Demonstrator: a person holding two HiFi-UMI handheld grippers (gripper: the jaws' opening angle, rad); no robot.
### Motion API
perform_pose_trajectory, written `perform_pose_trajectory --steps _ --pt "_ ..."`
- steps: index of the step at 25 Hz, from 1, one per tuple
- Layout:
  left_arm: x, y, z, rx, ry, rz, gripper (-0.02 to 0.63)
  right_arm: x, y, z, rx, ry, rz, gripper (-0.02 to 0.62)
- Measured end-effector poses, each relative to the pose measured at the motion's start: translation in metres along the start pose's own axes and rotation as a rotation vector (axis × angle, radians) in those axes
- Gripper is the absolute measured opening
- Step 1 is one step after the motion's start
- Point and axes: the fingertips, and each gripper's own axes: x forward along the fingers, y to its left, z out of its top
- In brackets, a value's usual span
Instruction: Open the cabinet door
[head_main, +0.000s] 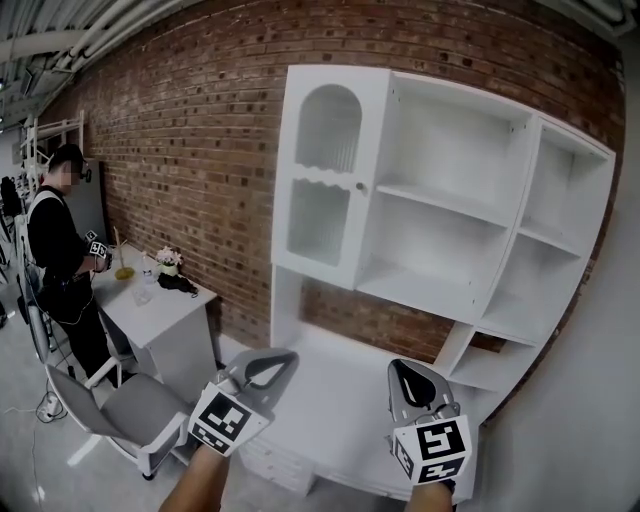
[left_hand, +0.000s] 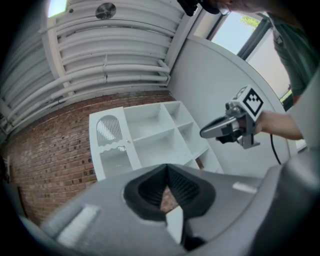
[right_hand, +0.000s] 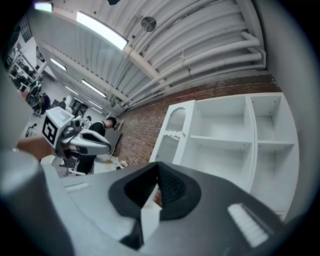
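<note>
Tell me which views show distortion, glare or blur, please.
Head view: fisheye curves the white cabinet and brick wall; light is even. Left gripper view: dark round border, window glares, left tool looks soft. Right gripper view: same border, ceiling lamp glares.

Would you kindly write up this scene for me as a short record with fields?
Cabinet door: closed, arched ribbed glass, left of the open shelves
Knob: small, round, on the door's right edge
Left gripper: shut, empty, held well short of the door
Right gripper: shut, empty, held well short of the door
Background: person standing at a desk, far left
</note>
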Motion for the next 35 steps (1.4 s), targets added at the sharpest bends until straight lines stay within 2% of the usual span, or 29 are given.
perform_pose_trajectory --steps 11,16,26,35 --pt "0.002 0.042 -0.023 -0.006 -0.032 -0.043 0.002 0.038 0.017 0.005 -0.008 0.016 -0.057 0.005" --pt "0.017 0.05 -0.036 -0.018 -0.026 -0.05 0.002 0.056 0.007 -0.001 -0.007 0.022 -0.058 0.005" --pt "0.051 0.068 -0.039 0.003 0.015 0.009 0.002 0.099 -0.022 -0.004 -0.002 -0.015 0.016 0.005" --pt "0.095 0.062 -0.051 0.002 0.067 0.058 0.002 0.123 -0.063 -0.026 0.013 -0.032 0.083 0.005"
